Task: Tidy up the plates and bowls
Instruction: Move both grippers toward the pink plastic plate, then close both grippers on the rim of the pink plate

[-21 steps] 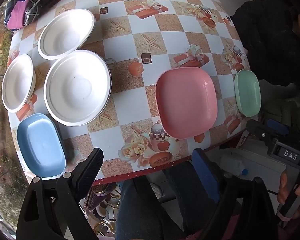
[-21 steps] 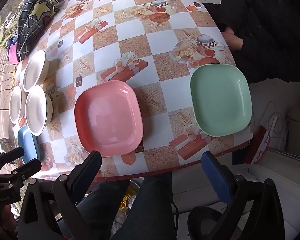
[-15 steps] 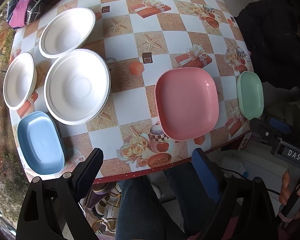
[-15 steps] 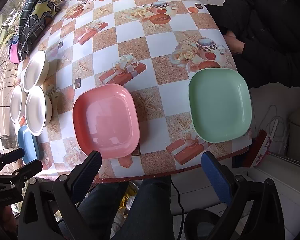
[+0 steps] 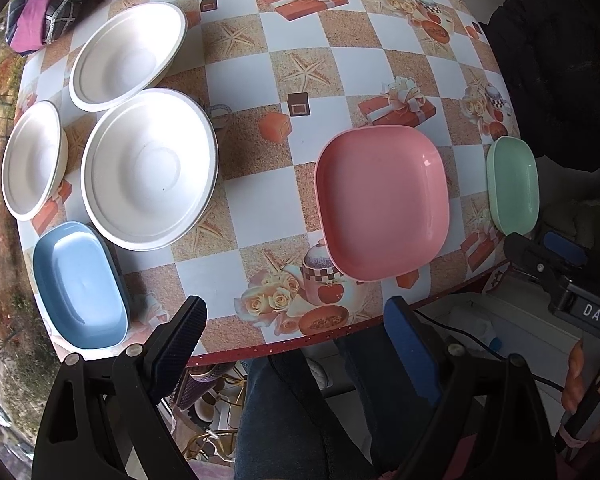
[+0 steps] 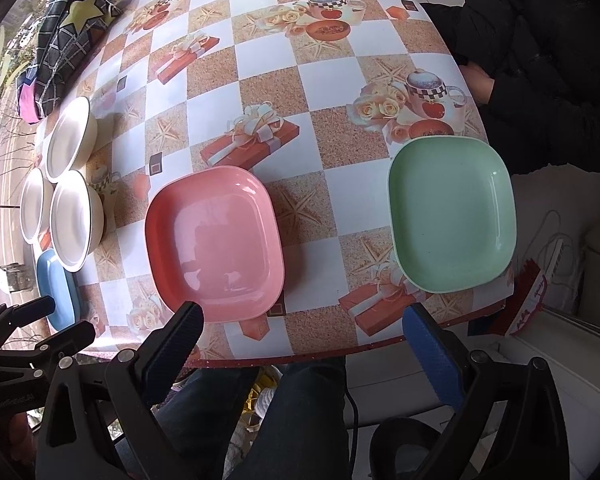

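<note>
Pink, rounded-square plate lying flat on the checkered tablecloth, ahead of the blue-padded right finger of the left gripper in the left wrist view; no clear long axis, corners toward the near edge and far side. Blue plate just ahead of and left of the black left finger, appearing oblong, long axis running away from the fingers and slightly leftward. Beyond it, three white round bowls clustered mouth-up: largest nearest, a second behind it, a third to the left, rims close or touching. Green plate far right of the blue finger, near the table edge, seen narrow. Left gripper spread wide, nothing between its fingers, held off the near table edge above denim-clad legs. Right gripper's tips visible low at right.

Right wrist view: right gripper likewise wide open and empty, over the near table edge. Pink plate directly ahead of the black left finger, tip overlapping its near rim in the picture; contact not discernible. Green plate ahead of the blue right finger, flat, slightly longer along the line away from the fingers. White bowls and blue plate far left, beside the left gripper. Folded dark checked cloth at the far left corner; person in black seated at right.
</note>
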`<act>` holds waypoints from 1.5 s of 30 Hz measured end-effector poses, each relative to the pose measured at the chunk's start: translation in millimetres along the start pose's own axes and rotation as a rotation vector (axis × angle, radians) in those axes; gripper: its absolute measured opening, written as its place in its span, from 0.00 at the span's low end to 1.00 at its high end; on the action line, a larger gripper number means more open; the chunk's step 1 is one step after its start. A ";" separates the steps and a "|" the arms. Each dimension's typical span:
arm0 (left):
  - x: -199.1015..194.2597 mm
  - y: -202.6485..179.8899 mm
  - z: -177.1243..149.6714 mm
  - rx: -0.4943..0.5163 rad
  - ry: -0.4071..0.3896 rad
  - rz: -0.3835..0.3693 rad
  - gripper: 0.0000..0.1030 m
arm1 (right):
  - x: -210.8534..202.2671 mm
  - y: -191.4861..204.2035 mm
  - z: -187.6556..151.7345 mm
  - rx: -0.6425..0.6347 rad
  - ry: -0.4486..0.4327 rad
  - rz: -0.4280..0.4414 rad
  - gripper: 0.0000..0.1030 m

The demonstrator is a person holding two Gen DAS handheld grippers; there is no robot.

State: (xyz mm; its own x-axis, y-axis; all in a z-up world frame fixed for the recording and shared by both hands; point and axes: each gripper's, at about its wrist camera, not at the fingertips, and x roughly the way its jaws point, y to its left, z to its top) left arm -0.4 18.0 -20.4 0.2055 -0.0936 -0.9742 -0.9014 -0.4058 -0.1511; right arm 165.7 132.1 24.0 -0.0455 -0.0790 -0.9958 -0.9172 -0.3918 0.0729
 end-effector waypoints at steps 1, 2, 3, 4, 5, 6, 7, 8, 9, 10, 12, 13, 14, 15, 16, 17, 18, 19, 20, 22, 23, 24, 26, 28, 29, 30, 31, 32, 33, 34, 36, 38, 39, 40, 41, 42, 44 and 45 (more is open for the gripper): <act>1.7 -0.5 0.7 -0.001 0.001 -0.006 0.90 | 1.2 0.0 0.9 0.001 0.009 -0.003 0.98; 3.4 -0.1 1.3 -0.003 0.013 -0.006 0.90 | 2.3 0.1 1.1 0.001 0.018 -0.005 0.98; 5.1 0.8 2.3 -0.003 0.019 -0.006 0.90 | 3.4 -0.4 2.2 0.000 0.033 -0.009 0.98; 7.8 1.4 2.0 -0.004 0.033 -0.010 0.90 | 4.4 0.3 2.3 0.000 0.035 -0.011 0.98; 10.4 2.4 2.2 -0.006 0.041 -0.009 0.90 | 5.6 0.4 2.9 0.001 0.053 -0.002 0.98; 13.1 3.6 2.1 -0.007 0.051 -0.009 0.90 | 6.8 0.7 3.6 0.000 0.061 -0.006 0.98; 15.9 5.0 1.8 -0.008 0.061 -0.007 0.90 | 8.1 1.4 4.2 -0.001 0.060 -0.016 0.98; 18.4 6.7 1.6 -0.012 0.065 -0.004 0.90 | 9.5 2.5 4.1 -0.002 0.065 -0.018 0.98; 20.8 8.5 0.8 -0.017 0.075 -0.009 0.90 | 10.8 3.6 4.0 -0.003 0.070 -0.021 0.98; 22.8 10.3 0.4 -0.021 0.082 -0.013 0.90 | 13.0 4.3 5.3 -0.004 0.051 -0.041 0.98; 27.4 12.8 -0.1 -0.026 0.089 -0.012 0.90 | 17.1 6.8 5.5 -0.008 0.066 -0.055 0.98; 29.0 12.6 -0.3 -0.025 0.094 -0.013 0.90 | 18.9 7.9 5.7 -0.009 0.071 -0.063 0.98; 30.4 11.6 0.0 -0.021 0.091 -0.006 0.90 | 20.4 8.6 5.7 -0.009 0.079 -0.073 0.98; 31.4 10.7 0.5 -0.016 0.088 -0.001 0.90 | 21.6 9.1 5.7 -0.009 0.086 -0.080 0.98; 32.6 9.2 1.2 -0.008 0.084 0.001 0.90 | 22.8 9.6 6.3 -0.010 0.083 -0.083 0.98; 33.9 8.0 2.2 -0.001 0.080 0.002 0.90 | 23.8 10.3 6.2 -0.012 0.082 -0.082 0.98; 35.6 7.2 3.1 0.003 0.074 0.005 0.90 | 24.9 10.6 6.4 -0.013 0.081 -0.083 0.98; 38.7 5.7 4.7 0.004 0.059 0.014 0.90 | 26.1 10.1 6.3 -0.012 0.083 -0.081 0.98; 41.3 6.1 5.0 0.002 0.055 0.015 0.90 | 27.3 9.7 6.0 -0.010 0.086 -0.082 0.98; 46.9 8.9 3.5 -0.003 0.053 0.012 0.90 | 28.8 9.7 6.2 -0.012 0.084 -0.077 0.98; 49.7 11.5 2.4 -0.005 0.055 0.012 0.90 | 29.2 10.0 5.8 -0.013 0.083 -0.079 0.98; 52.5 15.2 1.3 -0.007 0.055 0.015 0.90 | 29.5 10.7 6.1 -0.015 0.079 -0.079 0.98; 57.9 25.1 -1.6 -0.023 0.049 0.033 0.92 | 31.1 12.2 4.9 -0.019 0.076 -0.077 0.98; 65.3 38.0 -1.9 -0.044 0.049 0.044 0.93 | 36.2 13.6 3.5 -0.024 0.093 -0.087 0.98; 69.1 45.0 -0.6 -0.055 0.047 0.048 0.93 | 39.6 15.3 2.7 -0.027 0.103 -0.089 0.98; 72.4 52.8 1.8 -0.067 0.046 0.055 0.93 | 42.5 17.0 2.3 -0.031 0.110 -0.093 0.98; 74.0 60.5 5.3 -0.078 0.041 0.063 0.93 | 44.0 18.5 2.1 -0.035 0.114 -0.098 0.98; 74.9 67.5 10.0 -0.089 0.033 0.066 0.93 | 44.6 20.2 2.2 -0.038 0.114 -0.099 0.98; 75.1 73.5 14.9 -0.098 0.026 0.066 0.93 | 44.8 21.9 2.9 -0.041 0.110 -0.098 0.98; 76.8 79.7 22.4 -0.106 0.019 0.050 0.93 | 44.8 23.0 3.7 -0.044 0.108 -0.098 0.98; 74.4 90.7 37.2 -0.117 -0.007 0.052 0.93 | 44.9 23.5 6.4 -0.043 0.104 -0.103 0.98; 78.1 99.4 58.7 -0.117 -0.026 0.019 0.93 | 45.7 24.0 9.7 -0.038 0.104 -0.107 0.98; 76.9 103.8 68.5 -0.119 -0.039 0.030 0.93 | 45.1 23.3 12.2 -0.037 0.101 -0.106 0.98; 73.8 107.5 77.4 -0.121 -0.050 0.040 0.93 | 43.4 23.4 16.4 -0.036 0.093 -0.114 0.98; 69.6 110.0 84.7 -0.122 -0.058 0.047 0.93 | 42.2 22.2 20.9 -0.035 0.084 -0.113 0.98; 64.2 111.2 90.5 -0.120 -0.065 0.047 0.93 | 40.7 20.0 26.0 -0.030 0.074 -0.110 0.98; 51.7 108.0 92.0 -0.111 -0.079 0.047 0.93 | 37.3 15.7 32.9 -0.011 0.055 -0.098 0.98; 49.8 103.5 89.6 -0.100 -0.075 0.043 0.93 | 36.1 13.1 34.4 -0.002 0.048 -0.090 0.98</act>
State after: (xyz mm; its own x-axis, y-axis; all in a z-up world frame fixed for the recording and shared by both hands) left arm -117.6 52.8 -99.6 0.1350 -0.0460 -0.9898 -0.8656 -0.4916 -0.0952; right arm 138.4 155.6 -12.8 0.0564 -0.0875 -0.9946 -0.9159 -0.4011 -0.0167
